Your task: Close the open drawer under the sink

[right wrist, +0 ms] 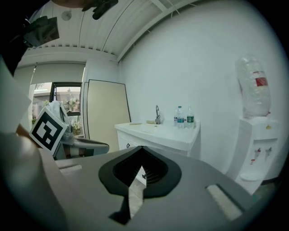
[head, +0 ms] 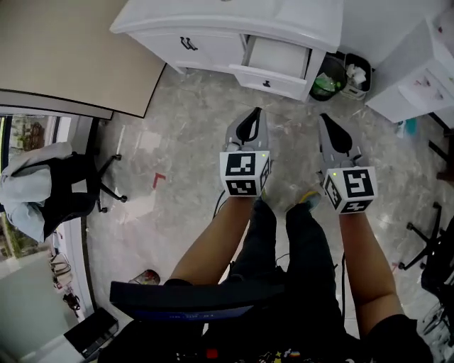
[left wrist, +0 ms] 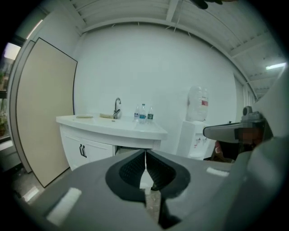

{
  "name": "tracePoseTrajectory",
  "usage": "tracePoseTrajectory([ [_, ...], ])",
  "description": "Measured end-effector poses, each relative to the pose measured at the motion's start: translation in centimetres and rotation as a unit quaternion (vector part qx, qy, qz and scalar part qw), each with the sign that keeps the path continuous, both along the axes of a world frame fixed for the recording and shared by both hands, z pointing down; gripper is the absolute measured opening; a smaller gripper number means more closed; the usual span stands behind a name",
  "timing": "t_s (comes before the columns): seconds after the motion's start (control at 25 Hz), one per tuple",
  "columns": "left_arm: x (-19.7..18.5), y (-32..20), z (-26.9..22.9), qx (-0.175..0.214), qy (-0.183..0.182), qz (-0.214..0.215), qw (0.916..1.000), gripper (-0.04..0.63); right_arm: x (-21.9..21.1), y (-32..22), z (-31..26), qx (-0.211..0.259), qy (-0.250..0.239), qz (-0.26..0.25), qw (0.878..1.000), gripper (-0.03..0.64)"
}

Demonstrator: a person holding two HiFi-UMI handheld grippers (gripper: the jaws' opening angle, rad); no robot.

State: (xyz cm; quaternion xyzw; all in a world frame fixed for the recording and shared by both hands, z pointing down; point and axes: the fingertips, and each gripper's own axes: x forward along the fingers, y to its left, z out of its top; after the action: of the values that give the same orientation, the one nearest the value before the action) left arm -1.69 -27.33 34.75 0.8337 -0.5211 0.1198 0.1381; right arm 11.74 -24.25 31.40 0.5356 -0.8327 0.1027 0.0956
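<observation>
Grey marbled floor (head: 191, 135) separates us from the white pulled-out drawer (head: 275, 60) under the white sink counter (head: 234, 14), at twelve o'clock of our nearer grey left gripper (head: 257, 110) and eleven o'clock of the grey right gripper (head: 323, 117), both pressed together on nothing.

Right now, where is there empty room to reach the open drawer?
The marble floor in front of the open drawer is bare. It is crowded right of the drawer, where two bins stand, and far left by the office chair.
</observation>
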Motion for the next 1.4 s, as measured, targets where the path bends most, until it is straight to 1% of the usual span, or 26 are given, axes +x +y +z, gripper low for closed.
tracePoseTrajectory([
  [0.12, 0.7, -4.0, 5.1, 0.008, 0.0, -0.011, 0.9999, 0.003, 0.7, -4.0, 4.9, 0.005, 0.005, -0.011, 1.0, 0.023],
  [0.2, 1.0, -6.4, 8.6, 0.017, 0.006, -0.012, 0.9998, 0.012, 0.8, -6.6, 8.3, 0.015, 0.009, -0.012, 1.0, 0.023],
  [0.28, 1.1, -8.2, 12.6, 0.019, 0.004, -0.012, 0.9997, 0.023, 0.6, -8.3, 11.8, 0.021, 0.005, -0.01, 1.0, 0.023],
  [0.4, 1.4, -10.7, 18.6, 0.022, -0.003, -0.008, 0.9997, 0.055, 0.7, -9.7, 16.8, 0.037, 0.0, -0.01, 0.999, 0.023],
  [0.44, 1.4, -11.5, 20.4, 0.027, -0.005, -0.005, 0.9996, 0.075, 0.6, -10.1, 18.4, 0.043, -0.003, -0.01, 0.999, 0.023],
  [0.52, 1.1, -12.8, 23.7, 0.038, -0.008, -0.003, 0.9992, 0.091, 0.4, -10.6, 21.8, 0.053, -0.007, -0.01, 0.999, 0.023],
  [0.64, 0.7, -14.8, 28.5, 0.054, -0.001, -0.004, 0.9985, 0.124, 0.3, -11.6, 26.9, 0.072, -0.007, -0.006, 0.997, 0.023],
  [0.72, 0.8, -16.2, 31.0, 0.067, 0.006, -0.001, 0.9977, 0.158, 0.2, -12.3, 29.8, 0.088, -0.005, -0.003, 0.996, 0.023],
  [0.84, 1.1, -17.6, 32.9, 0.095, 0.013, -0.002, 0.9953, 0.169, 0.2, -13.4, 32.6, 0.112, -0.006, 0.003, 0.994, 0.023],
  [0.96, 1.4, -18.4, 33.5, 0.11, 0.011, -0.001, 0.9939, 0.169, 0.1, -14.1, 33.8, 0.122, -0.007, 0.014, 0.992, 0.023],
  [1.04, 1.5, -18.8, 33.4, 0.111, 0.008, 0.0, 0.9937, 0.167, -0.1, -14.3, 34.0, 0.124, -0.002, 0.015, 0.992, 0.023],
  [1.12, 1.5, -19.0, 33.3, 0.106, 0.004, -0.001, 0.9943, 0.132, -0.3, -14.4, 33.7, 0.126, 0.002, 0.016, 0.992, 0.023],
  [1.28, 1.6, -19.6, 33.3, 0.102, 0.007, -0.008, 0.9947, 0.129, -0.3, -14.7, 33.2, 0.134, 0.005, 0.023, 0.991, 0.023],
  [1.4, 2.2, -21.3, 33.5, 0.107, 0.008, -0.005, 0.9942, 0.129, -0.4, -15.5, 33.1, 0.14, 0.007, 0.024, 0.99, 0.023],
])
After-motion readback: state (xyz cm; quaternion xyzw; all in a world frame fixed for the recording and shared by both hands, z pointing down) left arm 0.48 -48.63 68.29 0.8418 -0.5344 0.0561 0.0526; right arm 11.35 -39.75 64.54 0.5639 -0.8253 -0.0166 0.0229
